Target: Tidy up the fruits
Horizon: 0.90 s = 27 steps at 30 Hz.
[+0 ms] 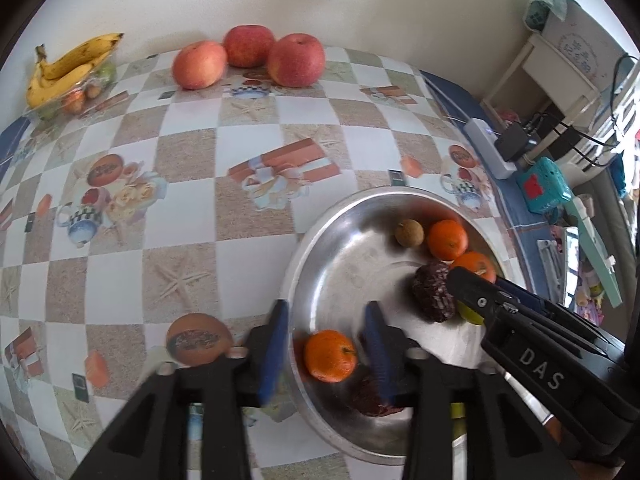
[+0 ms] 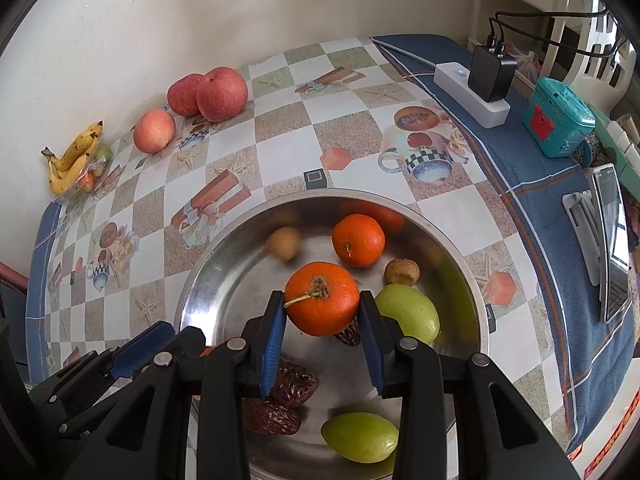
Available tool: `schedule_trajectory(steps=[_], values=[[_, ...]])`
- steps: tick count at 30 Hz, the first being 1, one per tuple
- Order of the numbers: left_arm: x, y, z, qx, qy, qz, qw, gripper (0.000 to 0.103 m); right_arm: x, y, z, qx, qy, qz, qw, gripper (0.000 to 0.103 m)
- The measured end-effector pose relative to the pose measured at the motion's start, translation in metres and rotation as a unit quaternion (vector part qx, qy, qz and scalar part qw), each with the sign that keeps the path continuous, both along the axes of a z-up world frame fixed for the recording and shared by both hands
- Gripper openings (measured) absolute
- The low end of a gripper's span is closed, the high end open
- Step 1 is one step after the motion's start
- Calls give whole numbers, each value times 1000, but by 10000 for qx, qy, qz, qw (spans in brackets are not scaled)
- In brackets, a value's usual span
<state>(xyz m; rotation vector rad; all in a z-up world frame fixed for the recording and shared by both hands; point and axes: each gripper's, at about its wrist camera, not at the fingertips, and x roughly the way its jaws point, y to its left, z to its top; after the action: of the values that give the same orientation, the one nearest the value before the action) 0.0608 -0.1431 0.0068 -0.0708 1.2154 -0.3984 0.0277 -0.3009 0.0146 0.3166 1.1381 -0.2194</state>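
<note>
- The right hand-held gripper (image 2: 322,322) is pinching a stemmed mandarin (image 2: 322,298) between its blue pads, holding it over the middle of the steel basin (image 2: 200,292)
- The left hand-held gripper (image 1: 326,354) is standing spread over the basin's (image 1: 316,264) near-left rim; a second mandarin (image 1: 330,356) is sitting between its fingers without either pad pressing on it, just inside that rim
- In the right wrist view the left hand-held gripper (image 2: 136,346) is showing at the basin's lower left edge
- In the left wrist view the right hand-held gripper (image 1: 472,284) is reaching in from the basin's right side
- Inside the basin, a third mandarin (image 2: 358,240) is lying toward the far wall, with a small brown fruit (image 2: 402,272) just beside it on the right and a blurred tan fruit (image 2: 284,244) on its left
- A green fruit (image 2: 412,312) is lying against the basin's right wall, another green fruit (image 2: 360,436) at its near edge
- Wrinkled dark dates (image 2: 280,404) are lying on the basin floor under the right gripper's fingers
- Beyond the basin, on the chequered table (image 2: 280,140), three red apples (image 2: 208,94) are sitting by the wall; bananas (image 2: 74,160) are lying far left of the basin on a clear packet
</note>
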Motion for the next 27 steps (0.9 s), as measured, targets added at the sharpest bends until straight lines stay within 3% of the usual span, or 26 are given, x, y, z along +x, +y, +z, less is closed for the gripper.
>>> schedule_trajectory(steps=[3, 6, 9, 12, 14, 16, 20, 27], values=[[1, 12, -1, 99, -14, 207, 9997, 72, 0, 1, -1, -34, 27, -2, 10000, 40], [1, 28, -3, 258, 20, 461, 9986, 87, 0, 1, -1, -106, 44, -2, 9999, 55], [-4, 45, -7, 510, -36, 672, 9964, 103, -1, 3, -1, -145, 44, 13, 9999, 58], [-14, 63, -10, 950, -105, 932, 9910, 103, -3, 7, -1, -265, 46, 34, 9996, 80], [-20, 71, -10, 1146, -107, 992, 9884, 103, -7, 11, -1, -309, 4, 81, 9995, 81], [-27, 79, -9, 1264, -89, 1024, 9866, 103, -13, 16, -1, -321, -18, 119, 9994, 98], [-44, 90, 0, 1147, -36, 1020, 9881, 103, -26, 27, 0, -590, 33, 198, 9981, 98], [-62, 104, 14, 1474, -238, 1215, 9813, 103, -52, 48, 5, -714, -4, 365, 9968, 98]])
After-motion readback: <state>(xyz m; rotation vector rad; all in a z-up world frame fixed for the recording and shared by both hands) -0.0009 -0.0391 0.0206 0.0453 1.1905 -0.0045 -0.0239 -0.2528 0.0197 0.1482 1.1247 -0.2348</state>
